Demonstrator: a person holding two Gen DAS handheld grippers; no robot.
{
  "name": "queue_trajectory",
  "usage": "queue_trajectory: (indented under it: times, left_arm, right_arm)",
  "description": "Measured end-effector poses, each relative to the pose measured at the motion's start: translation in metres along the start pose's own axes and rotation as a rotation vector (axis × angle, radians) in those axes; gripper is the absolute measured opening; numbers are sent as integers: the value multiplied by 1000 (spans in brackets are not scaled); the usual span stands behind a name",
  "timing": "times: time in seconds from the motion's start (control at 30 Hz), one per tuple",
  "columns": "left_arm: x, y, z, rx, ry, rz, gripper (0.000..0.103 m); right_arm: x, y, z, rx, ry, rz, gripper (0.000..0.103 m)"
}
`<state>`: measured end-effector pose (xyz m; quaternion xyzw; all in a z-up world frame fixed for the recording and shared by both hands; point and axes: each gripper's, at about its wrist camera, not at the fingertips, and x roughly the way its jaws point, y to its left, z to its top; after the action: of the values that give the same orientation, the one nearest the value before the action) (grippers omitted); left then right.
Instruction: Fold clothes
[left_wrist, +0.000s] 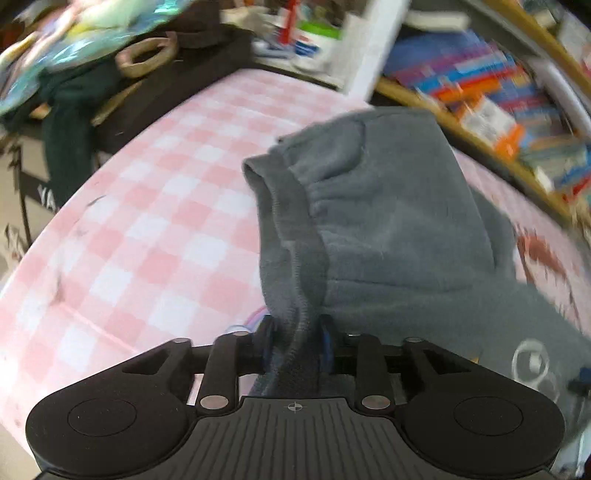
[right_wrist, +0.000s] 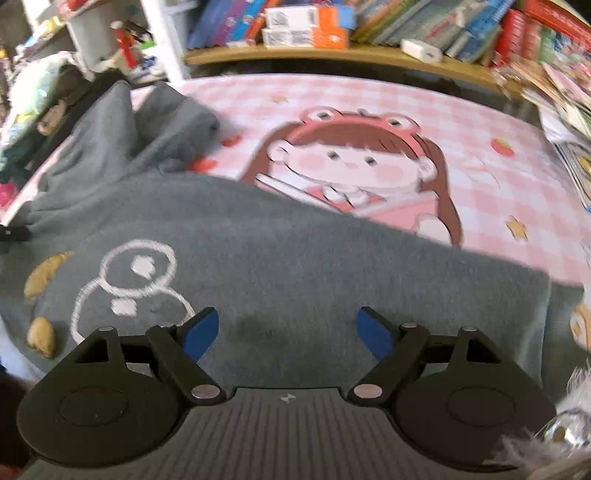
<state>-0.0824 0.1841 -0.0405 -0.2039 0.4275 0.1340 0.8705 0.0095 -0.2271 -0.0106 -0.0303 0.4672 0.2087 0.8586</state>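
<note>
A grey fleece garment (left_wrist: 388, 221) with a gathered cuff and a white ring print lies partly lifted over the pink checked cloth (left_wrist: 147, 229). My left gripper (left_wrist: 295, 332) is shut on a fold of its edge and holds it up. In the right wrist view the same grey garment (right_wrist: 277, 258) lies spread over the pink cloth (right_wrist: 480, 177), with a white ring print and tan patches at the left. My right gripper (right_wrist: 288, 328) is open and empty, just above the garment's flat middle.
A cartoon girl print (right_wrist: 354, 162) shows on the cloth beyond the garment. A wooden shelf of books (right_wrist: 369, 33) runs along the far side. Dark clothes (left_wrist: 70, 122) and a basket (left_wrist: 147, 55) are piled past the left edge.
</note>
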Motion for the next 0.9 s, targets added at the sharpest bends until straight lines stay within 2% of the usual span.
queue_trajectory:
  times: [0.03, 0.17, 0.23, 0.27, 0.33, 0.37, 0.43, 0.47, 0.63, 0.77, 0.87, 0.9]
  left_arm:
    - [-4, -2, 1, 1, -34, 29, 41]
    - [-26, -16, 9, 24, -213, 149, 43]
    - [-32, -22, 14, 21, -287, 132, 43]
    - [-32, -25, 17, 21, -302, 101, 43]
    - [-21, -29, 24, 19, -269, 16, 42]
    - [-13, -31, 26, 13, -238, -25, 38]
    - [2, -35, 30, 2, -183, -89, 33]
    - [9, -37, 30, 2, -163, -86, 25]
    - [33, -32, 25, -29, -80, -53, 2]
    - [35, -22, 20, -49, -67, -61, 2]
    - [35, -24, 20, -54, -64, -51, 2]
    - [36, -25, 21, -52, -63, -47, 2]
  right_arm:
    - [-1, 0, 7, 3, -15, 13, 81]
    - [-4, -5, 41, 38, -88, 68, 81]
    - [1, -9, 62, 66, -117, 92, 81]
    - [5, -10, 73, 80, -132, 103, 81]
    - [18, -11, 96, 98, -144, 127, 80]
    - [28, -10, 111, 99, -141, 140, 79]
    - [52, -5, 137, 93, -122, 153, 72]
    - [63, 0, 149, 92, -112, 159, 70]
    - [113, 28, 194, 74, -45, 231, 62]
    - [147, 53, 212, 42, 24, 280, 60]
    - [161, 67, 213, -5, 75, 267, 48]
    - [161, 71, 212, -26, 77, 265, 36]
